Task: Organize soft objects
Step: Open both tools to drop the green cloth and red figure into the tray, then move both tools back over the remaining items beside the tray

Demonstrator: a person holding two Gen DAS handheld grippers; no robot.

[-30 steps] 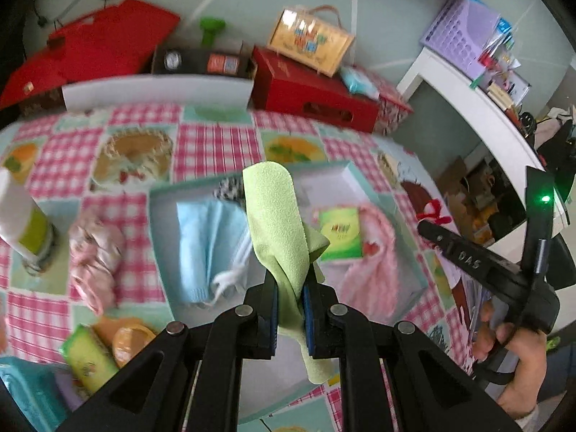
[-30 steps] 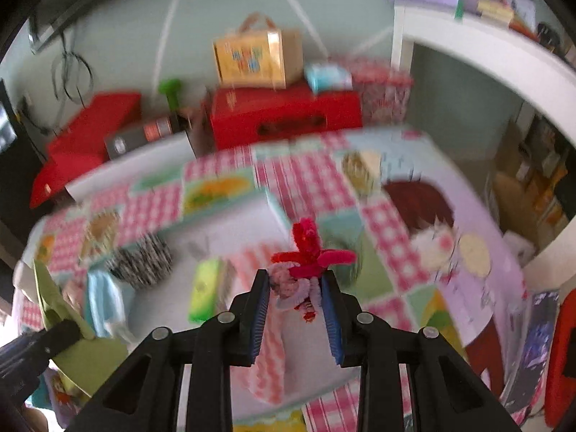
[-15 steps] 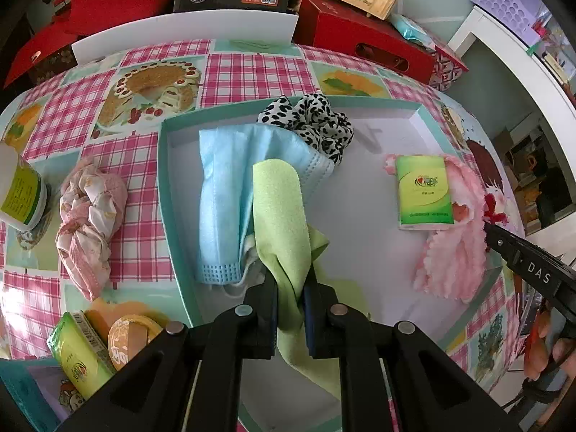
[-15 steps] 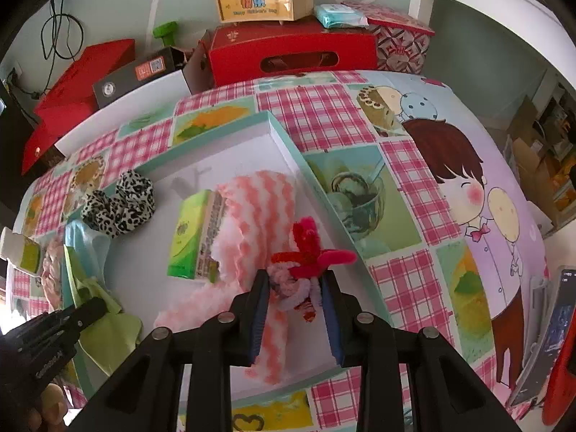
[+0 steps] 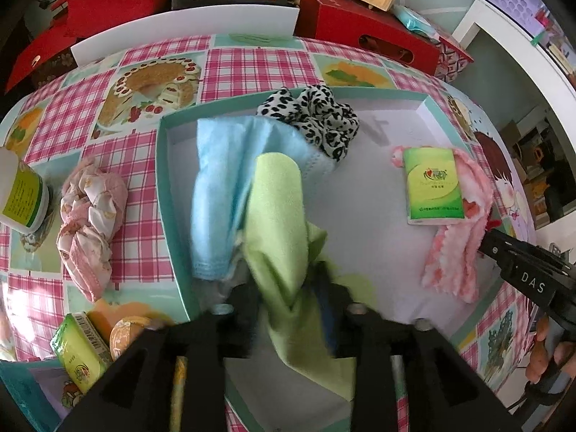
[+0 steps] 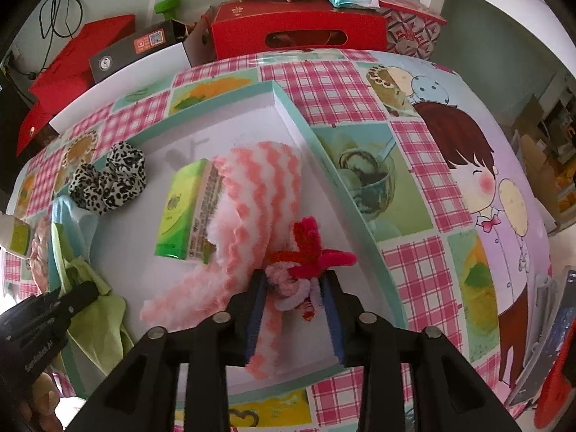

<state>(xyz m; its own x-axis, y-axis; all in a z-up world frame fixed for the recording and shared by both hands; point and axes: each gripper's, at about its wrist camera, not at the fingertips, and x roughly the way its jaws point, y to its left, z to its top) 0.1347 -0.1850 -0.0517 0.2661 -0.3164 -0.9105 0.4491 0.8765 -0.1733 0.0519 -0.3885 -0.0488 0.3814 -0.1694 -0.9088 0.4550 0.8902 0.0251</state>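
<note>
A teal-rimmed white tray (image 5: 169,187) (image 6: 313,144) holds a blue face mask (image 5: 219,187), a leopard scrunchie (image 5: 316,115) (image 6: 108,180), a green tissue pack (image 5: 432,183) (image 6: 183,212) and a pink-white fluffy cloth (image 5: 457,248) (image 6: 259,194). My left gripper (image 5: 288,288) has its jaws spread around a lime-green cloth (image 5: 280,216) (image 6: 93,309) that droops into the tray. My right gripper (image 6: 293,288) is shut on a red and pink pipe-cleaner toy (image 6: 306,262) above the tray's near right corner.
A pink patterned cloth (image 5: 90,216) lies on the checked tablecloth left of the tray, beside a white bottle (image 5: 21,198). Green packets and an orange item (image 5: 82,342) sit at the near left. Red boxes (image 6: 298,32) stand behind the table.
Both grippers moved down over the tray. The left jaws have spread apart around the green cloth, which has sagged lower. The right gripper still holds the toy.
</note>
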